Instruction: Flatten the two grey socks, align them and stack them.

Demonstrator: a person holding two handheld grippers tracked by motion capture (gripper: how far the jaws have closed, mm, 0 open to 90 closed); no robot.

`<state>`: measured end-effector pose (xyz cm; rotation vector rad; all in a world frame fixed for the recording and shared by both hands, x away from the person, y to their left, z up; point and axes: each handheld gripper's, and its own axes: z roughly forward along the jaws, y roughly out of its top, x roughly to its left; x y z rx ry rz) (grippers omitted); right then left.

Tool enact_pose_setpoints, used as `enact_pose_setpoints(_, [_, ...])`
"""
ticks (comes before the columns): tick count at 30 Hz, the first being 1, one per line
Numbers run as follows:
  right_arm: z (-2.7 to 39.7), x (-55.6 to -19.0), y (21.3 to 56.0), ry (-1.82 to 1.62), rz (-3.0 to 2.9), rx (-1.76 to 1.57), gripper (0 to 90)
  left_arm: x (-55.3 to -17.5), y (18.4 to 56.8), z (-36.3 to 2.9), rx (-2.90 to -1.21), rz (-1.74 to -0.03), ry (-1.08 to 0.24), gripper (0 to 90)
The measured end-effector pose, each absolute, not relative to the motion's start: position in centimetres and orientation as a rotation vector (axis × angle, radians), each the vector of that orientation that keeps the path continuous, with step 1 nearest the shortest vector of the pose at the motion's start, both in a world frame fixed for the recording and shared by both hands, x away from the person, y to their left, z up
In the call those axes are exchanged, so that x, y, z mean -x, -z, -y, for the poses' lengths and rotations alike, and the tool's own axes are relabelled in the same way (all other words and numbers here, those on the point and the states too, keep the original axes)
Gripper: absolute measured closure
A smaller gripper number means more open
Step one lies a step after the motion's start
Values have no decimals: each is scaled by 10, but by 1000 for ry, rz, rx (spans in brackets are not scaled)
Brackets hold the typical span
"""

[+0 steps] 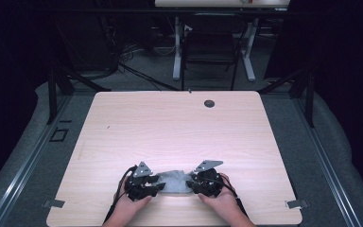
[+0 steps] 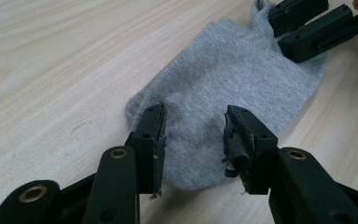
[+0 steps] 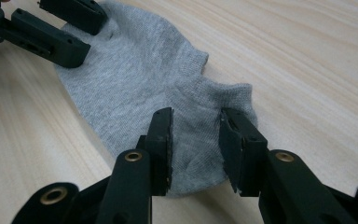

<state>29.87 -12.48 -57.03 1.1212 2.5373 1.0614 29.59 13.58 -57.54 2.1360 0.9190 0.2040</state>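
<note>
The sock (image 1: 174, 181) lies flat on the table (image 1: 170, 127), grey and short, near your edge at about 6 o'clock of the tabletop in the high view. It sits squarely between your two grippers, each one over one end of it.

Your left gripper (image 2: 193, 140) is at the sock's 9 o'clock end in the high view. In the left gripper view its jaws stand moderately apart, one on each side of a patch of grey knit, tips down at the cloth. The pads do not pinch the fabric; a clear gap of sock shows between them.

Your right gripper (image 3: 196, 140) is at the sock's 3 o'clock end, over the cuff part. Its jaws stand about as far apart as the left's, straddling the fabric, with nothing pinched.

In each gripper view the other gripper shows at the sock's far end, at roughly 1 o'clock and 11 o'clock, its tips on the cloth.
</note>
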Motion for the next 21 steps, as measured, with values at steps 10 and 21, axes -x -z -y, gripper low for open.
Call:
enact_pose_setpoints(10, [125, -300, 570, -1115, -2499, -1096, 599, -299, 575, -138, -2111, -919, -189, 527])
enact_pose_setpoints(21, [141, -282, 539, -1199, -2399, -1052, 531, -287, 549, -155, -2055, -945, -205, 440])
